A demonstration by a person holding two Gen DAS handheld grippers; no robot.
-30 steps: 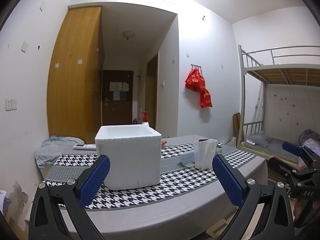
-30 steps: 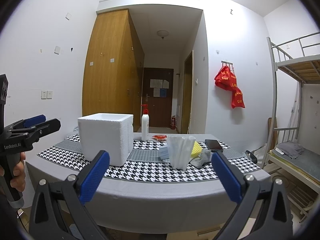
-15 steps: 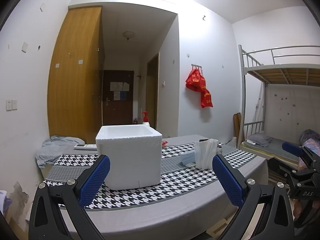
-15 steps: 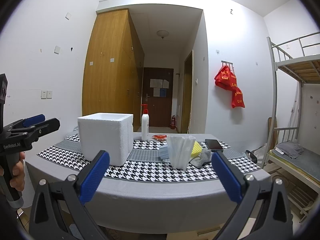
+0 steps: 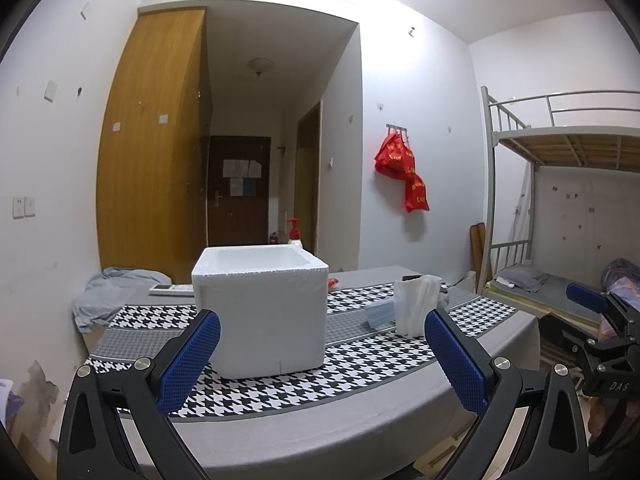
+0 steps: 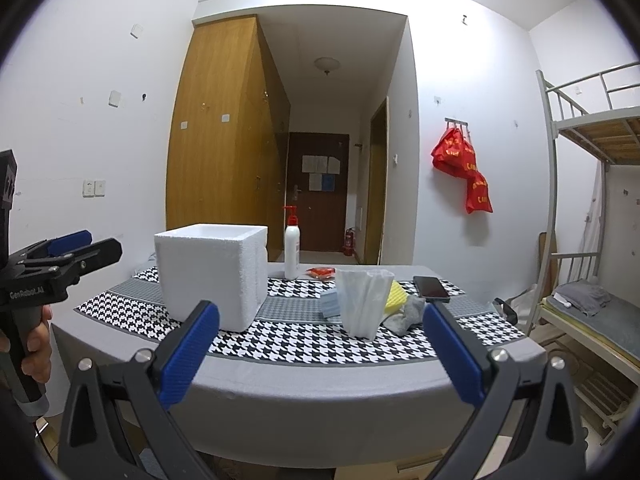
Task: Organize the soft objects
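A white foam box [image 5: 262, 306] [image 6: 212, 274] stands open-topped on the houndstooth runner of a grey table [image 6: 320, 396]. To its right lie a white plastic-wrapped pack [image 6: 364, 302] [image 5: 416, 304], a blue sponge [image 6: 330, 304] [image 5: 378, 314], a yellow sponge [image 6: 394, 296] and a grey crumpled cloth [image 6: 406, 314]. My left gripper [image 5: 322, 364] is open and empty, short of the table's near edge in front of the box. My right gripper [image 6: 320, 356] is open and empty, facing the pack from before the table edge.
A pump bottle [image 6: 292, 246], a red packet [image 6: 322, 272] and a black phone [image 6: 430, 288] sit toward the table's back. A remote [image 5: 170, 290] and a grey-blue cloth [image 5: 112, 292] lie at the left end. A bunk bed [image 6: 592, 216] stands at the right.
Both grippers have stayed almost still, open; the views barely shift.
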